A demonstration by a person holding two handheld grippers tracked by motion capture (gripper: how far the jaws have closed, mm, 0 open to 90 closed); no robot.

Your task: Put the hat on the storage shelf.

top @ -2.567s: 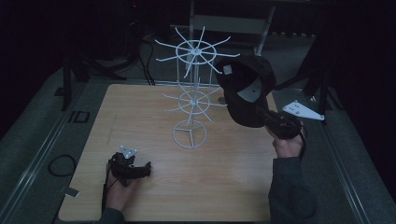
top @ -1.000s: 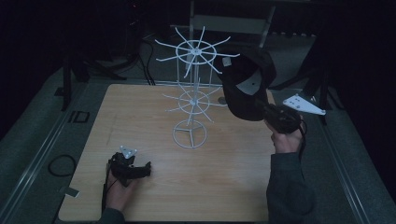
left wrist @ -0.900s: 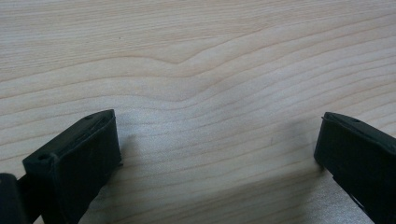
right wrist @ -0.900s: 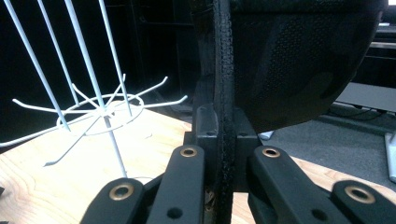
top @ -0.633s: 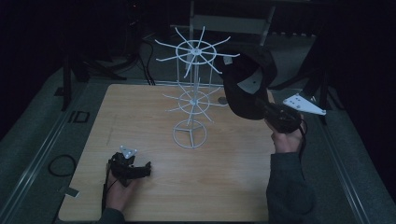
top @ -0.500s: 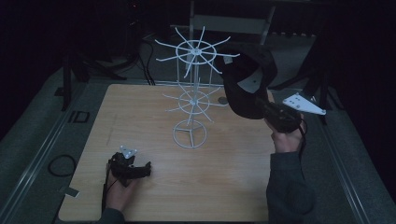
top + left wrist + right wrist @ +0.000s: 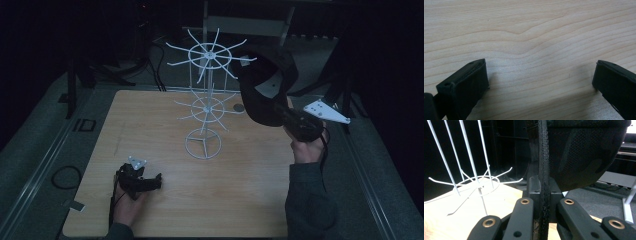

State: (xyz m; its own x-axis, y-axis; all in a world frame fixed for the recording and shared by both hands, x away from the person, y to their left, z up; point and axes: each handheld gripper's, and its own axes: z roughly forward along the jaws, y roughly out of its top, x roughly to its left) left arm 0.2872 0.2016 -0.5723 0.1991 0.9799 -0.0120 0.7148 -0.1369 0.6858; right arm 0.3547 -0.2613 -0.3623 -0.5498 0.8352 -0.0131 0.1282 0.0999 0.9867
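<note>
A white wire rack [image 7: 206,100] with two tiers of spokes stands upright on the wooden table [image 7: 160,115]. My right gripper [image 7: 280,112] is shut on the edge of a dark cap [image 7: 267,82], held in the air just right of the rack's upper tier. In the right gripper view the cap's brim edge [image 7: 543,170] runs up between the closed jaws, the cap's dark crown [image 7: 584,155] spreads to the right, and the rack's spokes [image 7: 477,181] lie to the left. My left gripper [image 7: 159,181] rests low at the table's near left. Its jaws stand open over bare wood in the left gripper view [image 7: 540,82].
Dark frames and cables [image 7: 145,60] stand behind the table. A metal rail [image 7: 45,160] runs along the left side, and a cable loop [image 7: 65,176] lies on the grey floor there. A small round mark [image 7: 239,107] sits on the table near the rack.
The right gripper with the cap has shifted slightly up and right since the earliest frame, then held still. The left gripper has not moved.
</note>
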